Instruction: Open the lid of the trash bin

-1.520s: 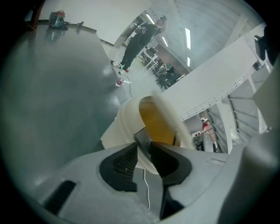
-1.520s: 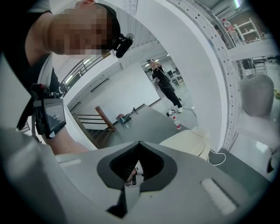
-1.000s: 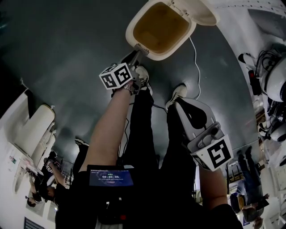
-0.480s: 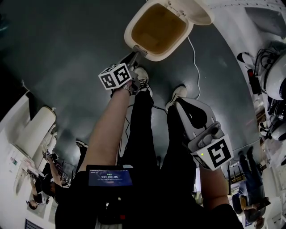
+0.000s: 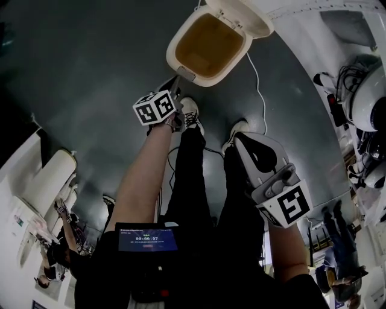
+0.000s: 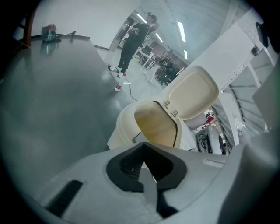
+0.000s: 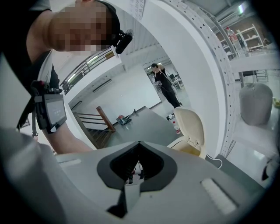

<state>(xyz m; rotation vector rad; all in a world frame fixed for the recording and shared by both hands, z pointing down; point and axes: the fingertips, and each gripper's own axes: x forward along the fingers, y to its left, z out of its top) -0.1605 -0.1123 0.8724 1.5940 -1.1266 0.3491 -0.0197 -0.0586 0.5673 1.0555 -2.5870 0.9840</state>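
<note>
A cream trash bin [image 5: 205, 42] stands on the dark floor with its lid [image 5: 241, 15] swung up and back, showing a yellowish inside. My left gripper [image 5: 177, 82] points down at the bin's front edge, just short of the grey latch [image 5: 186, 73]; its jaws are shut with nothing between them. From the left gripper view, the bin [image 6: 127, 127] and raised lid [image 6: 194, 92] lie just beyond the left gripper [image 6: 143, 144]. My right gripper [image 5: 238, 137] hangs back over my right leg, shut and empty; the right gripper [image 7: 139, 144] looks toward the bin [image 7: 188, 151].
A white cable [image 5: 260, 90] runs across the floor to the right of the bin. My shoes [image 5: 190, 111] stand just before it. White equipment [image 5: 368, 102] crowds the right side. Another cream bin [image 5: 48, 175] and people are at the lower left.
The left gripper's jaws have closed and its tip has drawn slightly back from the bin's front latch. The lid stays up. The right gripper has not moved.
</note>
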